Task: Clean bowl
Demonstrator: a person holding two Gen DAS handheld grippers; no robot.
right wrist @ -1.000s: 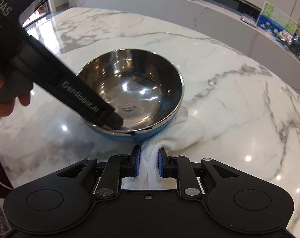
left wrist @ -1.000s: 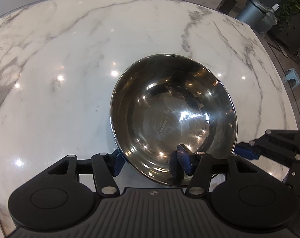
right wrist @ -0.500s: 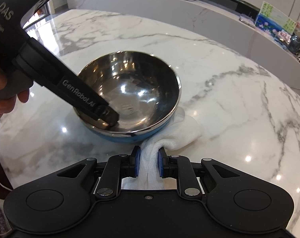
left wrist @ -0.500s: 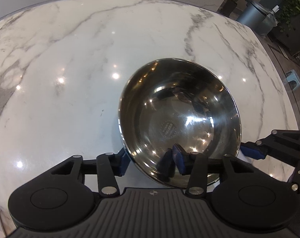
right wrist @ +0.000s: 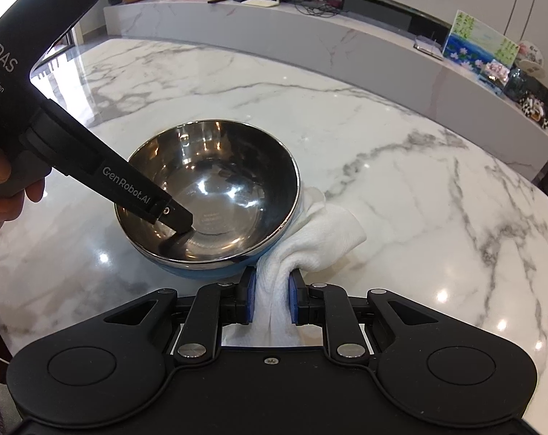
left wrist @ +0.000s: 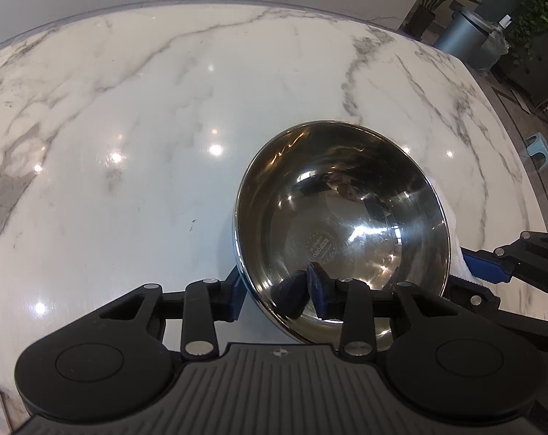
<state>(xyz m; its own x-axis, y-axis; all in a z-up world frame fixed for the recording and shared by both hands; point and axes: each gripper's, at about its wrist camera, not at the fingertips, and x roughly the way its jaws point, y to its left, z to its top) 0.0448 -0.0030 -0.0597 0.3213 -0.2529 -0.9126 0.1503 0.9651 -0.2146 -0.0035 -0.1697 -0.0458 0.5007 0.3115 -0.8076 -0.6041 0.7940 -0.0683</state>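
Observation:
A steel bowl (left wrist: pixel 346 217) with a blue outside (right wrist: pixel 219 188) stands on the white marble table (left wrist: pixel 129 145). My left gripper (left wrist: pixel 275 286) straddles its near rim. One pad lies against the outer wall and the other touches the inner wall; the jaws are closing on the rim. In the right wrist view the left gripper's finger (right wrist: pixel 179 223) reaches down into the bowl. My right gripper (right wrist: pixel 270 290) is shut on a bunched white cloth (right wrist: pixel 310 239), which lies against the bowl's right side. That cloth (left wrist: pixel 455 239) and the right gripper (left wrist: pixel 491 268) show at the right edge of the left wrist view.
A person's hand (right wrist: pixel 5 195) holds the left gripper's handle. A long marble counter (right wrist: pixel 382 47) with small items runs behind the table. Beyond the table's right edge stand a bin (left wrist: pixel 462 36), potted plants and a small stool (left wrist: pixel 538 148).
The left jaws have narrowed onto the bowl's rim. The bowl has slid to the right in the left wrist view. The right gripper still holds the cloth in the same place.

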